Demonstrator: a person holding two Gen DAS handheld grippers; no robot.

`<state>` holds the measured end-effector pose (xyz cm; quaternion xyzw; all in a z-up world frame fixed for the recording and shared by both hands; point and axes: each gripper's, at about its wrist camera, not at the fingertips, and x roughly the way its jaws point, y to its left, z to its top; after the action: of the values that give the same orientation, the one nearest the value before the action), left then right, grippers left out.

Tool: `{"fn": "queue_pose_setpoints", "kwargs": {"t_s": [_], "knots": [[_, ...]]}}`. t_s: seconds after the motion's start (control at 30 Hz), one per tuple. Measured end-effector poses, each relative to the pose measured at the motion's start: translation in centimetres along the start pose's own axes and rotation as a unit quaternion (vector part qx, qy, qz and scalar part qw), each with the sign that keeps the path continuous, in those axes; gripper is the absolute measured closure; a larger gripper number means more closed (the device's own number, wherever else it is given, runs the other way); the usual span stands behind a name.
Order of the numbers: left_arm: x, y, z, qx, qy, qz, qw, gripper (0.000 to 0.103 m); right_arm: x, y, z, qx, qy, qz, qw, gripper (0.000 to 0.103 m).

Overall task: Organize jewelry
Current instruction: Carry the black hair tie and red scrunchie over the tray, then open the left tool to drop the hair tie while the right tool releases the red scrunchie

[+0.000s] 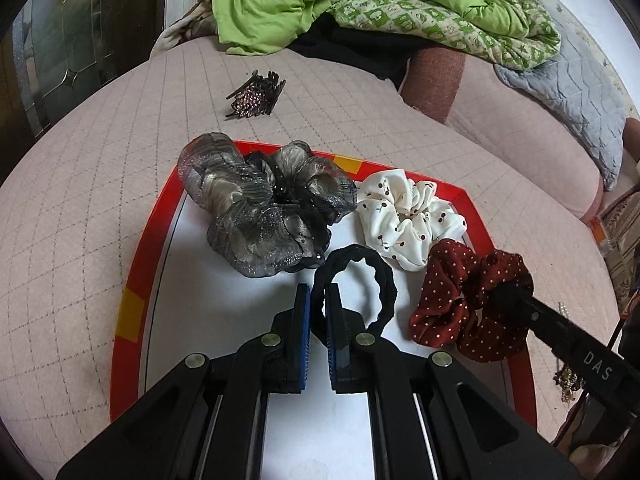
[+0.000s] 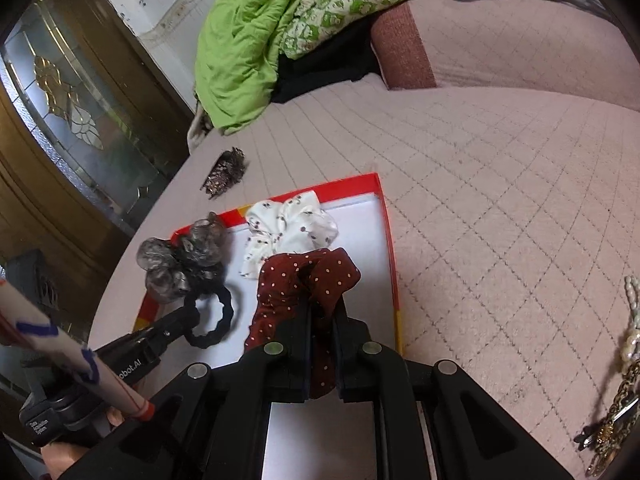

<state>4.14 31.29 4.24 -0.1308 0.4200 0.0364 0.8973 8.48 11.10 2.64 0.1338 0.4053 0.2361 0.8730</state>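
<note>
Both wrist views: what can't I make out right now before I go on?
- Gold chain pieces: cut off by the right wrist view's right edge, too dim to identify.
- Red dotted scrunchie: its near part is hidden between the right gripper fingers.
- Tray: the near end is hidden behind the left gripper body.
- Hair claw: too small for detail.

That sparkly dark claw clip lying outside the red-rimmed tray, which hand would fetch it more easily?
Probably the left gripper: the sparkly dark claw clip lies on its side, though both hold hair ties.
</note>
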Motion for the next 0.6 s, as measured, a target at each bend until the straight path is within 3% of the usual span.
{"fn": "queue_pose_setpoints", "kwargs": {"t_s": [0.37,0.6], "knots": [[0.32,-0.34,-0.12,0.01,0.005,0.001,0.9999,0.096,0.74,-0.34,-0.79,0.0,0.03,-0.008,1.0,0.092],[0.14,-0.28,-0.16,0.011,0.001,0.004,0.9999,0.096,0.6,-0.3,-0.94,-0.006,0.025,-0.019,0.999,0.088]]}}
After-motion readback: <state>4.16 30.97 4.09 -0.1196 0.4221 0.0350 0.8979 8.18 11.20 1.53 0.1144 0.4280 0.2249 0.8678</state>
